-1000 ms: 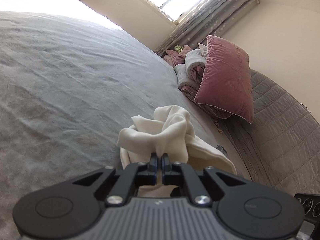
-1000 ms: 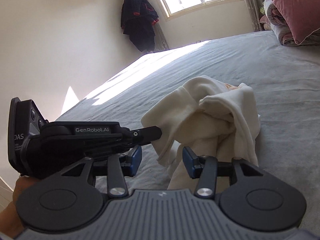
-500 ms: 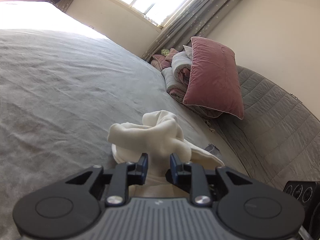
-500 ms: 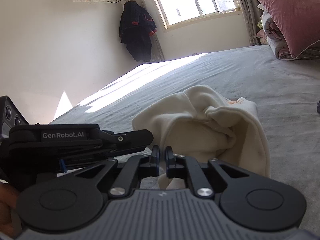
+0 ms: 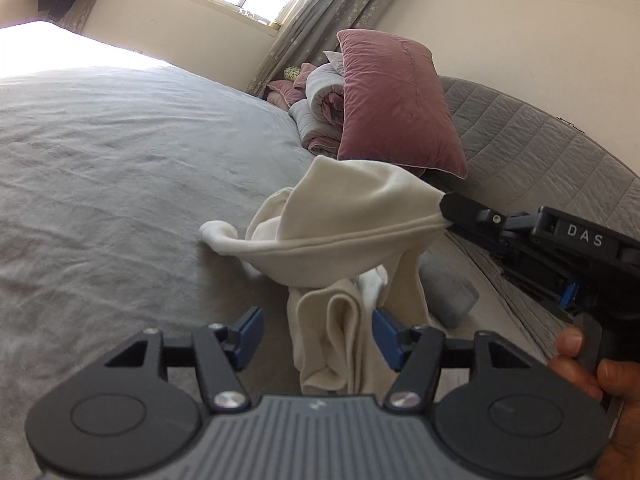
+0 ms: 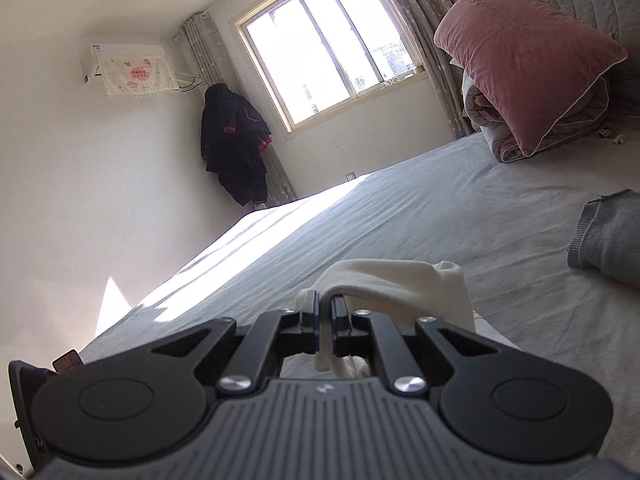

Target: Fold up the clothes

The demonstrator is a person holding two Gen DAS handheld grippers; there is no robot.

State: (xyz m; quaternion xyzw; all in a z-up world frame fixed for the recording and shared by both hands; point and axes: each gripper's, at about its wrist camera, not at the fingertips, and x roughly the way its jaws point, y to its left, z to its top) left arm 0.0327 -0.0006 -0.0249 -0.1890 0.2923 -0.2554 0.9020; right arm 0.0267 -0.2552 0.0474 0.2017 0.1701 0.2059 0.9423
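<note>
Cream garment (image 5: 352, 216) hangs lifted off the grey bed (image 5: 120, 168): your right gripper (image 6: 325, 320) has its fingers (image 6: 340, 312) pinched together on a hemmed edge, and from the left wrist view you see that edge drawn up and stretched toward the right, the cloth sagging below it in a shallow curve. One end of the garment trails down to touch the bed at the left, and a bunched, doubled fold hangs straight down in the middle. That fold sits between the blue pads of your left gripper (image 5: 318, 332), whose fingers (image 5: 250, 330) stand wide apart with nothing clamped; the cloth looks close to the right pad, though you cannot tell if it touches. Your hand (image 5: 588, 364) wraps the right gripper's handle at the frame edge. Just beyond the garment lies a grey folded item (image 6: 608, 236) on the bed. Farther back, a pink pillow (image 5: 396, 104) leans on a rolled quilt (image 5: 320, 108) against the quilted headboard (image 5: 532, 152). A dark coat (image 6: 234, 148) hangs in the corner beside the window (image 6: 332, 52).
</note>
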